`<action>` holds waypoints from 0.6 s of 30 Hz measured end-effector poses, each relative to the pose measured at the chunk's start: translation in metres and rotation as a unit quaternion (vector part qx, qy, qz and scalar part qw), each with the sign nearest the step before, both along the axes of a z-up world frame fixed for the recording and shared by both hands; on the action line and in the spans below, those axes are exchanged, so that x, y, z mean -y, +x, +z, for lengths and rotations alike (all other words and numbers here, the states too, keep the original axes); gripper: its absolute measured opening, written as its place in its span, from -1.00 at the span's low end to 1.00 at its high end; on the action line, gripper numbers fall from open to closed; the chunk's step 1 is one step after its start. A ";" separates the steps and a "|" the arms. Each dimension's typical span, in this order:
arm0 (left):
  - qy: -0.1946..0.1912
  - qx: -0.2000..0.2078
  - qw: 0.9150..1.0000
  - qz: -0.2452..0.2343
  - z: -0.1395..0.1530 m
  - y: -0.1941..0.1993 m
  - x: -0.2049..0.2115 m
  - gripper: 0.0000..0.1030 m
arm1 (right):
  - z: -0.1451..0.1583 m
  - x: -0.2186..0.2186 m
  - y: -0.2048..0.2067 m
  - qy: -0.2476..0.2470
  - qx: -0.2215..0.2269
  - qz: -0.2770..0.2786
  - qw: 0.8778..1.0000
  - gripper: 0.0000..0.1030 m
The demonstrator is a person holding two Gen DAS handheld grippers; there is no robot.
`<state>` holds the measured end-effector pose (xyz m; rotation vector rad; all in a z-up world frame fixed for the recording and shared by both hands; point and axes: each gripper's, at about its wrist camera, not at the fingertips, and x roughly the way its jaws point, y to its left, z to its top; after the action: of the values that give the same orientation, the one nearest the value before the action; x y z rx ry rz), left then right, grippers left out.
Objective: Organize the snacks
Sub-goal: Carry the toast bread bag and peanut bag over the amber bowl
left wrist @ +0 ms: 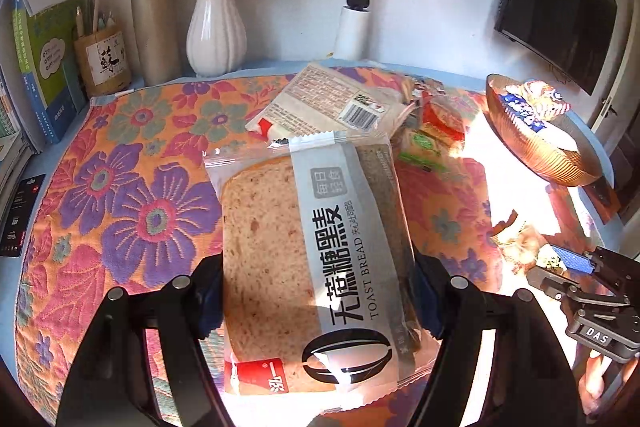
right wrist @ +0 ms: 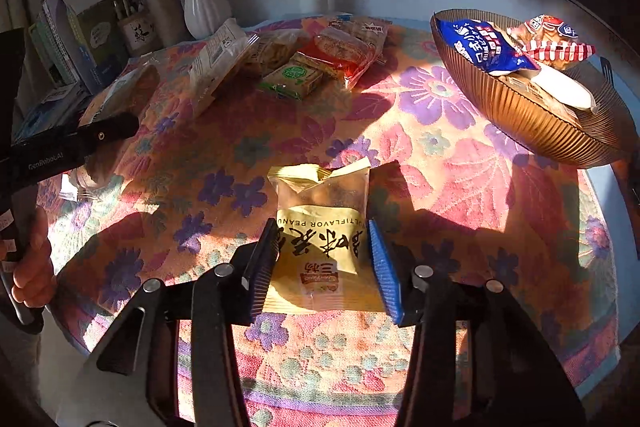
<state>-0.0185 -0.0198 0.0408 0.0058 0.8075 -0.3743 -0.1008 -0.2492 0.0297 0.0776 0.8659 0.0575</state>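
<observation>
Ribbed brown plastic, or something like it, is forming the bowl [right wrist: 532,123] at the far right of the table, and it is already holding a few packets: a blue one [right wrist: 480,47], a red-striped one [right wrist: 556,39] and a white one [right wrist: 564,87]. So the sorting is partly done, in my judgement.

The left gripper [left wrist: 320,291] is clamping a packet of toast bread [left wrist: 304,251] by its two sides, above the flowered cloth [left wrist: 132,203]. The right gripper [right wrist: 324,263] is closed on a yellow peanut packet [right wrist: 324,227], the blue pads pressing its edges (whether it is lifted or lying on the cloth, I cannot tell).

Much is remaining. A loose pile of snacks [right wrist: 320,59] is lying near the back of the cloth, well apart from the bowl, with a green box [right wrist: 296,79] and a red packet [right wrist: 344,51] among them. The two held packets are not yet in the bowl, and I judge the pile will be needing several more trips.
</observation>
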 end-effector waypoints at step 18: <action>-0.074 0.032 0.979 -0.186 0.105 0.047 0.245 0.39 | 0.120 0.198 -0.001 0.099 0.137 -0.185 0.968 -0.10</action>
<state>0.0281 -0.2652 0.1463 0.0299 0.7125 -0.7850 -0.1014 -0.4475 0.1494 0.4076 0.5562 -0.1924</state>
